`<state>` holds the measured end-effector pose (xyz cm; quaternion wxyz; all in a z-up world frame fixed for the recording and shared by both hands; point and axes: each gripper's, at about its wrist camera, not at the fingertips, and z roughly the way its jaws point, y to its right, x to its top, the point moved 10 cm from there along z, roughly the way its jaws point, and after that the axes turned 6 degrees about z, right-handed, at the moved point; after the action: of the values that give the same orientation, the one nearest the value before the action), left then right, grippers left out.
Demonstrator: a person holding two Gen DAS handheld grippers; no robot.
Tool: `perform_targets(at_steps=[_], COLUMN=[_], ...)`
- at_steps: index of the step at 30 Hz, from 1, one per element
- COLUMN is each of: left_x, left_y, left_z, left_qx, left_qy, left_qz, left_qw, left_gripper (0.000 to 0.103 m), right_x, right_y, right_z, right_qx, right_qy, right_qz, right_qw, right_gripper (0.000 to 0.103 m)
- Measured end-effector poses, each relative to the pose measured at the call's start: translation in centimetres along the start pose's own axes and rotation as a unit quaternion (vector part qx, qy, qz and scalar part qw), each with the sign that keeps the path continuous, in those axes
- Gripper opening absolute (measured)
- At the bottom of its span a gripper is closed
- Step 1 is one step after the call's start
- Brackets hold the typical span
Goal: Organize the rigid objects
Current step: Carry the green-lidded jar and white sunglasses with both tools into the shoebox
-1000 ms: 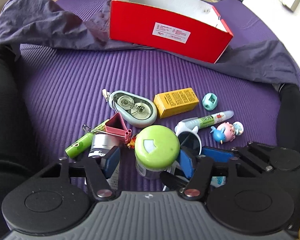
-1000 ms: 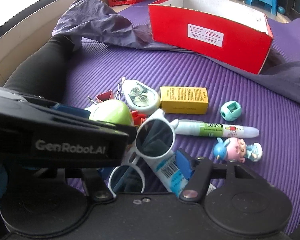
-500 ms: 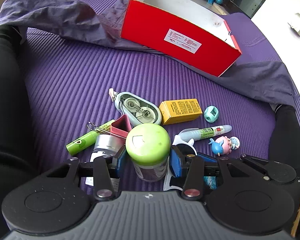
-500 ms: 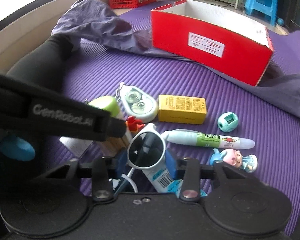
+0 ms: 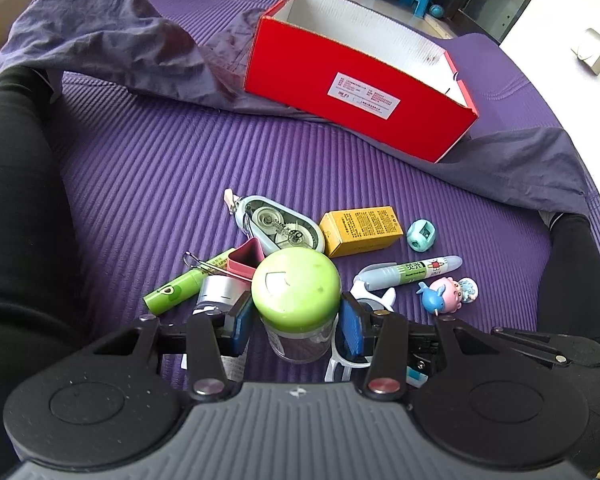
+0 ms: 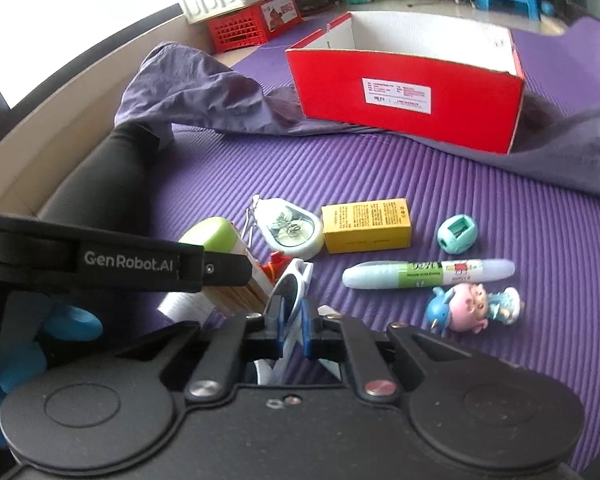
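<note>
My left gripper (image 5: pixel 296 326) is shut on a clear jar with a green lid (image 5: pixel 296 288), its blue pads pressing the jar's sides just under the lid. In the right wrist view the same jar (image 6: pixel 210 232) shows behind the left gripper's black body (image 6: pixel 100 260). My right gripper (image 6: pixel 292 322) has its jaws closing down tight on white sunglasses (image 6: pixel 290 284), which stand on edge between the pads. The open red box (image 5: pixel 360 92) stands at the far side of the purple mat (image 5: pixel 160 168), apart from both grippers.
Loose on the mat lie a correction tape (image 5: pixel 280 232), yellow carton (image 5: pixel 360 230), teal sharpener (image 5: pixel 421 234), glue pen (image 5: pixel 412 270), pig figurine (image 5: pixel 446 290), green marker (image 5: pixel 180 288) and pink clip (image 5: pixel 244 258). Purple cloth (image 5: pixel 100 40) drapes around the box. Black-clad legs (image 5: pixel 16 200) flank the mat.
The left jaws closed onto the green-lidded jar. The right jaws closed on the sunglasses, which now stand on edge. The box looks nearer in both views.
</note>
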<state>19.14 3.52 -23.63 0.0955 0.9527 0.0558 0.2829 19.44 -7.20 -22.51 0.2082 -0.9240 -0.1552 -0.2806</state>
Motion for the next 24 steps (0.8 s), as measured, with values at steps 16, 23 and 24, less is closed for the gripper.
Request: perform_targets(at_steps=[16, 23, 24], left_x=[0.4, 2.4, 2.8], left_y=[0.0, 0.1, 0.3], left_z=[-3.7, -5.7, -5.9], left_qx=[-0.001, -0.004, -0.003], left_qy=[0.0, 0.0, 0.001], left_qz=[0.014, 0.026, 0.029], left_qw=[0.9999, 0.9997, 0.9996], left_gripper=[0.045, 0.045, 0.045], right_x=[1.2, 2.8, 3.1], right_y=[-0.2, 0.5, 0.5], right_z=[-4.3, -6.7, -7.0], right_qx=[0.033, 0.034, 0.033], right_qy=[0.021, 0.041, 0.043], right_qz=[0.068, 0.082, 0.082], right_qw=[0.997, 0.995, 0.995], right_gripper=[0.002, 0.002, 0.002])
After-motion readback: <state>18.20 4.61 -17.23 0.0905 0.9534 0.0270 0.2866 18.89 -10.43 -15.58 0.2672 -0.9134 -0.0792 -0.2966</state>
